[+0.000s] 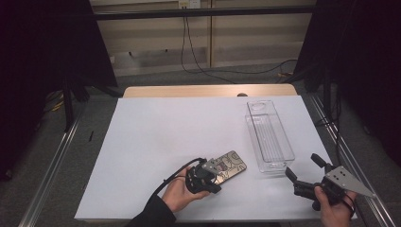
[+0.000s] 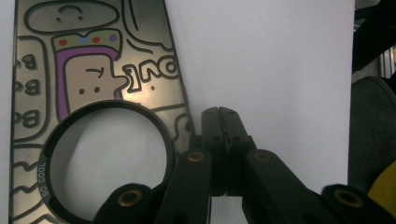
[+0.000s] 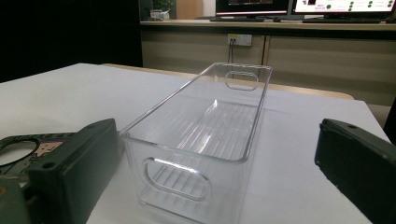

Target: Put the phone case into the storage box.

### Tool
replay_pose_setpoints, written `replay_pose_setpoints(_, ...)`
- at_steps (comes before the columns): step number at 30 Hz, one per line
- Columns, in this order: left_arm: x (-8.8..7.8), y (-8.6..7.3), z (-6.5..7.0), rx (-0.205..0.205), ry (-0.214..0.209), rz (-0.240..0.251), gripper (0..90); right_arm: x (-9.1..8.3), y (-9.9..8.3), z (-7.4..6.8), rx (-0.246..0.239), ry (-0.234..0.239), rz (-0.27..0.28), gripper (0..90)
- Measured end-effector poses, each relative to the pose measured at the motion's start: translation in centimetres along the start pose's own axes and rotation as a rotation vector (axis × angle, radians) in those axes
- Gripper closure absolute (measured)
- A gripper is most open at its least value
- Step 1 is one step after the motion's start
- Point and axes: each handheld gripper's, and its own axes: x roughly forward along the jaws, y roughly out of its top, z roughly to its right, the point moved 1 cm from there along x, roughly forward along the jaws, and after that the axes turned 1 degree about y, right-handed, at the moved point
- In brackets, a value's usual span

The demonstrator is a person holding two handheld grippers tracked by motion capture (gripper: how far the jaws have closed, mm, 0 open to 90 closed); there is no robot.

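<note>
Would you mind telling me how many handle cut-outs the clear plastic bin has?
2: one handle cut-out in the near end wall of the clear bin, the other in its far end wall.

On the white sheet lie 1 phone case (cartoon-printed, left of the bin) and 1 clear plastic bin. 2 grippers: 1 left gripper and 1 right gripper, both near the bin's near end.

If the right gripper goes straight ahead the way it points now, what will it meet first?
Most likely the clear plastic bin. In the right gripper view, its near end wall with the oval handle hole stands directly between the open jaws of the right gripper. Nothing appears to lie before it, though the depth is hard to judge.
</note>
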Motion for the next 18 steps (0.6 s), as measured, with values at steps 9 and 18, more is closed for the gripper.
replay_pose_setpoints(9,-0.5,-0.4,-0.6,-0.004,0.023,-0.014,90.0,-0.1,0.0,0.0,0.004,0.001,0.003,0.0)
replay_pose_setpoints(18,-1.2,-1.1,-1.3,-0.028,0.032,-0.009,90.0,-0.1,0.0,0.0,0.0,-0.002,0.003,0.0)
